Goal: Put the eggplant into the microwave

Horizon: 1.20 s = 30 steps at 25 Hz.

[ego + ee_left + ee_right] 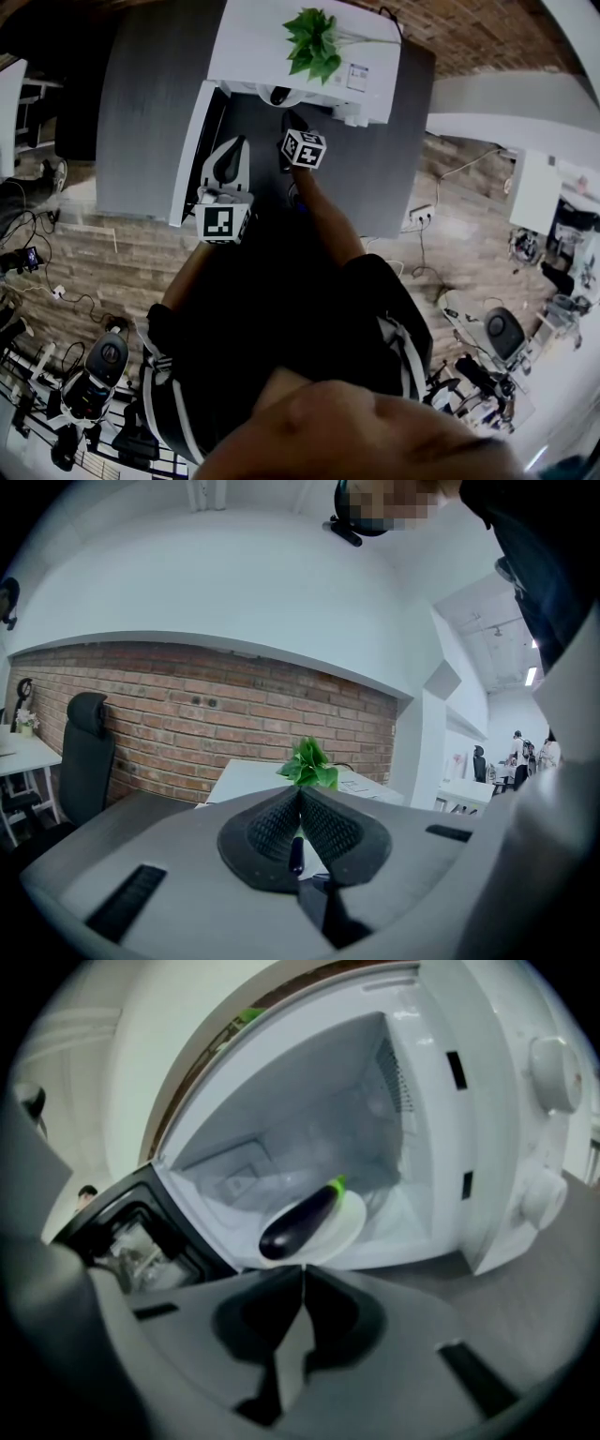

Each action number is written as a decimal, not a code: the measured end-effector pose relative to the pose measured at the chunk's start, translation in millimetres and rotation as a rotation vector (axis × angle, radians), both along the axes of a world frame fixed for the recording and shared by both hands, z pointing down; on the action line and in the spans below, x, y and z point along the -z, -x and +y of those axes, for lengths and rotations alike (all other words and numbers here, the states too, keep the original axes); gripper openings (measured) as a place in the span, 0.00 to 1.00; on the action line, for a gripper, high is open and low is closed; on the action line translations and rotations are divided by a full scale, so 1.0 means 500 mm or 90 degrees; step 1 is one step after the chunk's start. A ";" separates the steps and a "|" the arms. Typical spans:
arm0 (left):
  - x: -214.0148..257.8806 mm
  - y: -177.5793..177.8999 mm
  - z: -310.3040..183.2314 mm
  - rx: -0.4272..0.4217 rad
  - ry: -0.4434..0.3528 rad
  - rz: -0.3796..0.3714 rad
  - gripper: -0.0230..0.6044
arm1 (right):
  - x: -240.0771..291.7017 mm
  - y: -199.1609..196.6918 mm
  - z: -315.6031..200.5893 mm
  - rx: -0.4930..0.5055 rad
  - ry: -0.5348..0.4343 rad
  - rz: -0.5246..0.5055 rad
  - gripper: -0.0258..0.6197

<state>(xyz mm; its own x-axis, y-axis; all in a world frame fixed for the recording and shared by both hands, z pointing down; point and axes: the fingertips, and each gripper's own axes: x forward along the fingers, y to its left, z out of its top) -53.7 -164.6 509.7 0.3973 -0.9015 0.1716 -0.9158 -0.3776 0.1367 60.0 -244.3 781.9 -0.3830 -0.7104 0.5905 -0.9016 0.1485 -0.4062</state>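
Note:
In the right gripper view a dark purple eggplant (300,1222) with a green stem lies on a small white plate (352,1227). The plate sits at the front sill of the open white microwave (487,1147). My right gripper (303,1269) is shut right at the plate's near rim and appears to pinch it. From the head view the right gripper (289,120) reaches into the microwave (281,37) opening. My left gripper (230,155) hovers over the open door (192,141), left of the opening. The left gripper (300,791) is shut with nothing in it and points up at a brick wall.
The microwave stands on a grey table (150,112) against a brick wall, with a green plant (314,42) on top. Its door (122,1227) swings out to the left. Two knobs (553,1087) sit on the right panel. Cables and gear lie on the wooden floor.

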 end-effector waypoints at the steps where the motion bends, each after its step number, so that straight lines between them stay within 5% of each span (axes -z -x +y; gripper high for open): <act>1: -0.002 0.000 0.000 -0.002 -0.001 -0.004 0.10 | -0.002 0.002 -0.001 0.001 0.002 0.003 0.09; 30: -0.016 0.004 -0.015 -0.001 0.010 -0.004 0.10 | -0.014 0.007 -0.071 -0.019 0.018 -0.007 0.09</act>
